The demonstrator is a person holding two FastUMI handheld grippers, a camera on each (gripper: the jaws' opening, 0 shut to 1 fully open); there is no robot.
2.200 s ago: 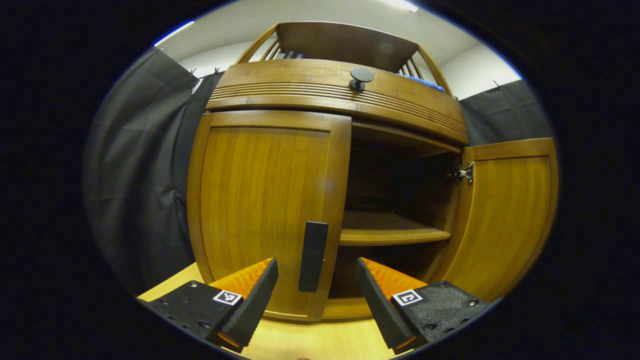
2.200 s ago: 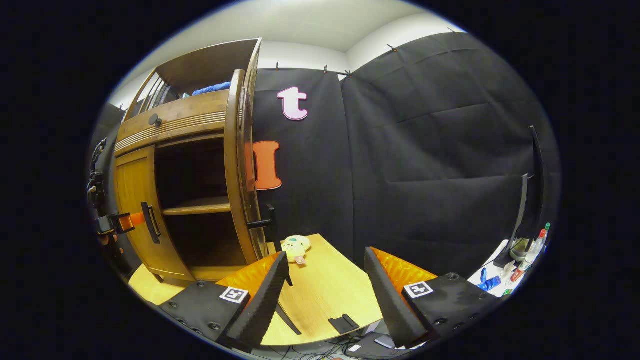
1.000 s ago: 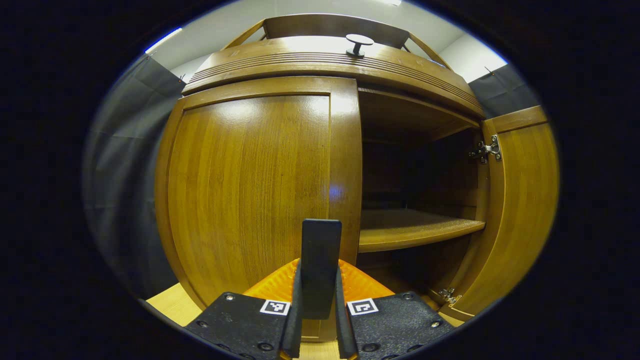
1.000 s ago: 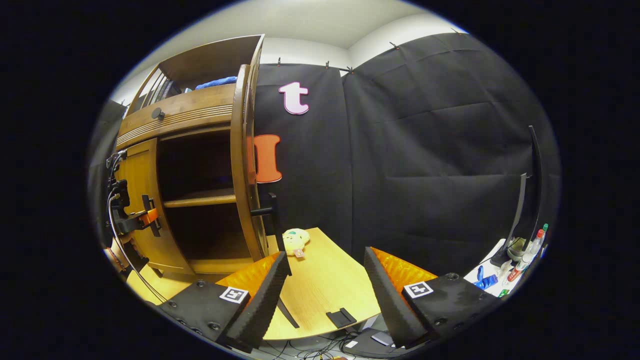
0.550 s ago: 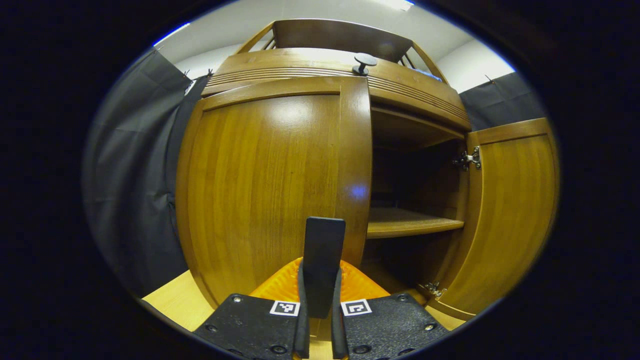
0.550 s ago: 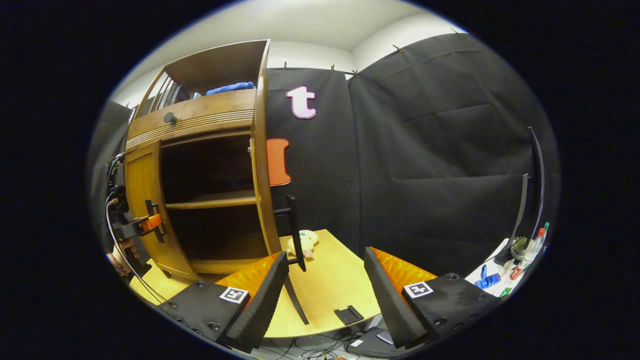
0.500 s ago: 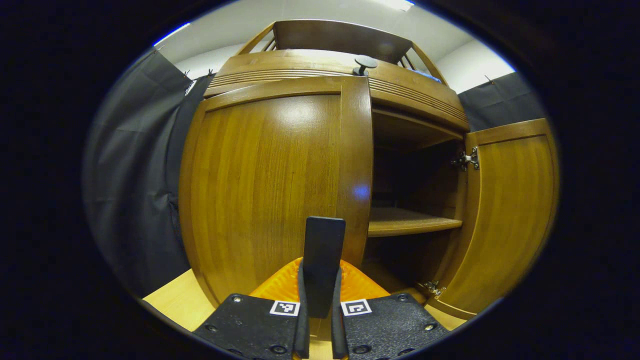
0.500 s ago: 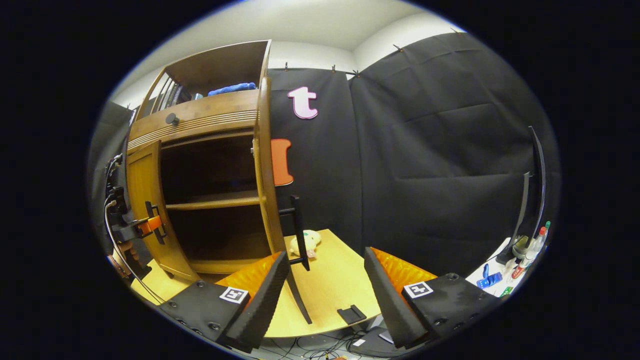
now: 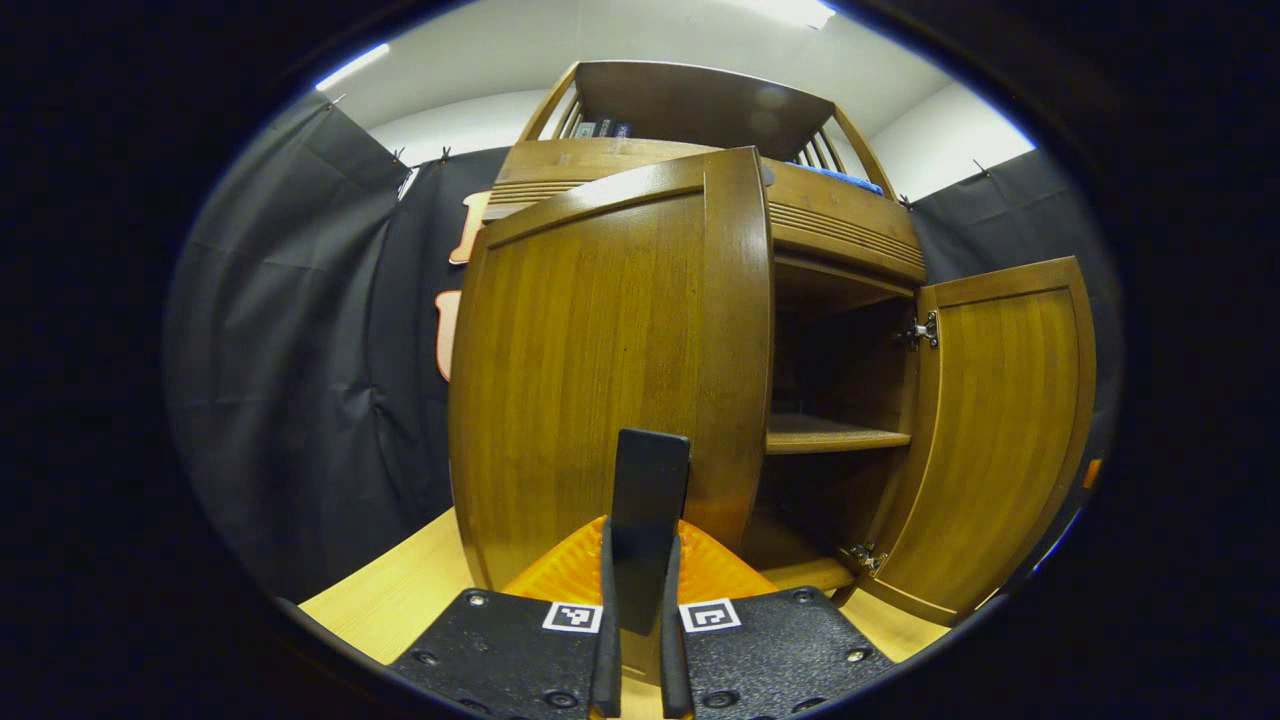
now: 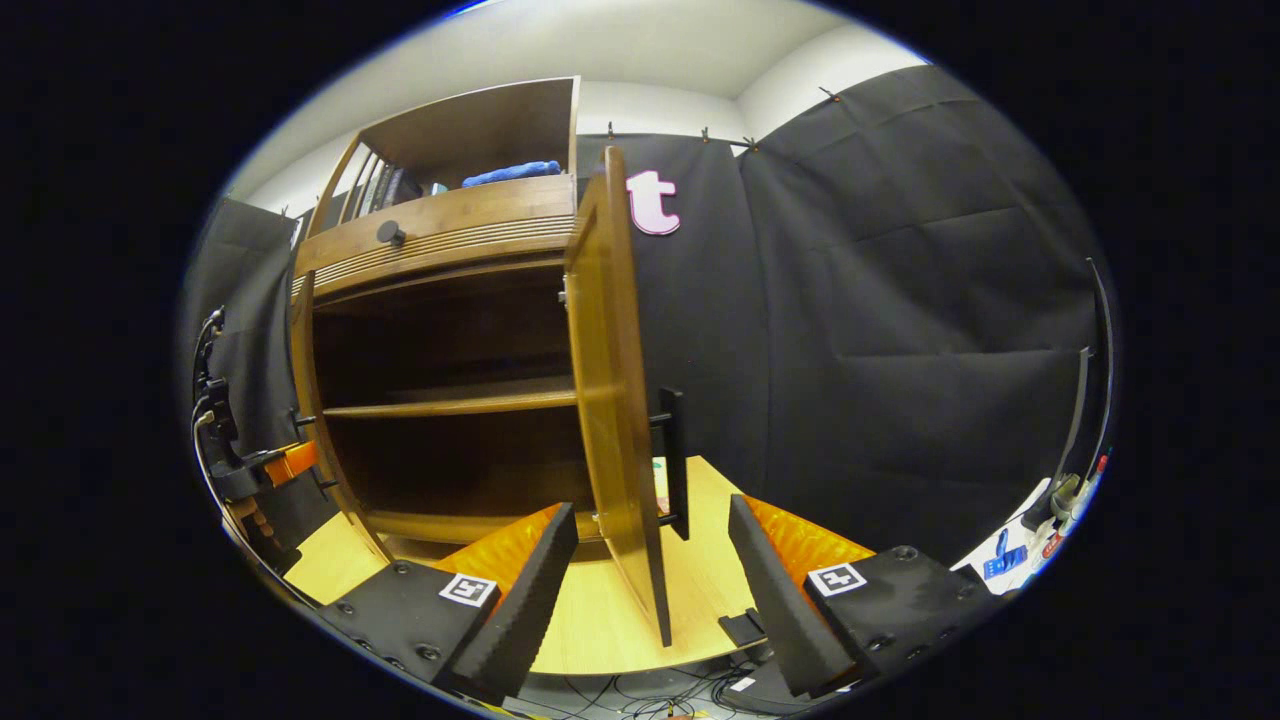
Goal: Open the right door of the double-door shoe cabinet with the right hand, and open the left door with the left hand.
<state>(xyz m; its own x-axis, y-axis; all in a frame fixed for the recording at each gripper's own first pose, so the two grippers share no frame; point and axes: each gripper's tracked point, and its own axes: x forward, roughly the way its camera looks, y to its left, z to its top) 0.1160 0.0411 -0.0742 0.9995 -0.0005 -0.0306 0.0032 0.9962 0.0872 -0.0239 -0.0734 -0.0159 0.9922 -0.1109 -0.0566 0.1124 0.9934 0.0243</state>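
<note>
Your left tongs (image 9: 634, 640) are clamped on the black handle (image 9: 648, 520) of the left door (image 9: 610, 370), both fingers pressed flat against its sides. The door stands swung out from the shoe cabinet (image 9: 840, 230), its free edge directly above the tongs. To the right of that edge the dark interior and a shelf (image 9: 835, 438) lie open. To the left, bare tabletop (image 9: 400, 600) runs to the black cloth.

Your right tongs (image 10: 645, 590) stand wide apart and hold nothing. The right door (image 10: 610, 400) is open, and its lower edge hangs just ahead of the gap between the fingers, with its handle (image 10: 677, 462) on the far face. The tabletop's front edge lies just past the fingertips. The left tongs show far off to the left at the other door.
</note>
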